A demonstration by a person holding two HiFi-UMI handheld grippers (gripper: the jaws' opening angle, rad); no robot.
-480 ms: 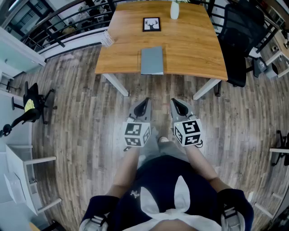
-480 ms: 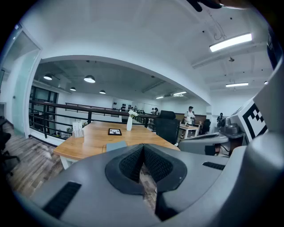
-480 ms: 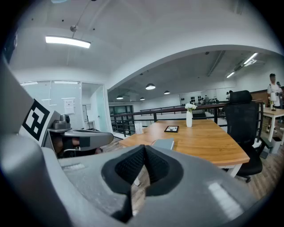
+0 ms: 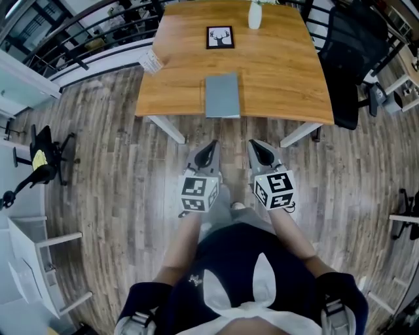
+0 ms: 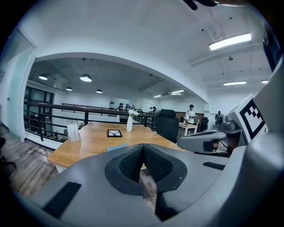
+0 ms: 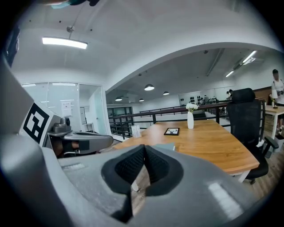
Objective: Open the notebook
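Note:
A closed grey-blue notebook [image 4: 222, 95] lies flat on the wooden table [image 4: 275, 72], near the middle of its front edge. Both grippers hang side by side over the floor, short of the table and apart from the notebook. My left gripper [image 4: 210, 146] is shut with nothing between its pads. My right gripper [image 4: 255, 145] is likewise shut and empty. In the left gripper view the jaws [image 5: 143, 148] meet, and a sliver of the notebook [image 5: 115, 147] shows just beyond them. The right gripper view has its jaws [image 6: 144, 150] pressed together, with the notebook [image 6: 165, 146] behind.
A framed picture [image 4: 220, 36] and a white vase [image 4: 255, 14] stand farther back on the table. A small card stand [image 4: 152, 61] sits at its left corner. A black office chair [image 4: 347, 59] is at the table's right side. White table legs [image 4: 167, 127] stand below the front edge.
The table and notebook have shifted slightly lower in the head view, a little nearer the grippers. Both grippers stay shut side by side.

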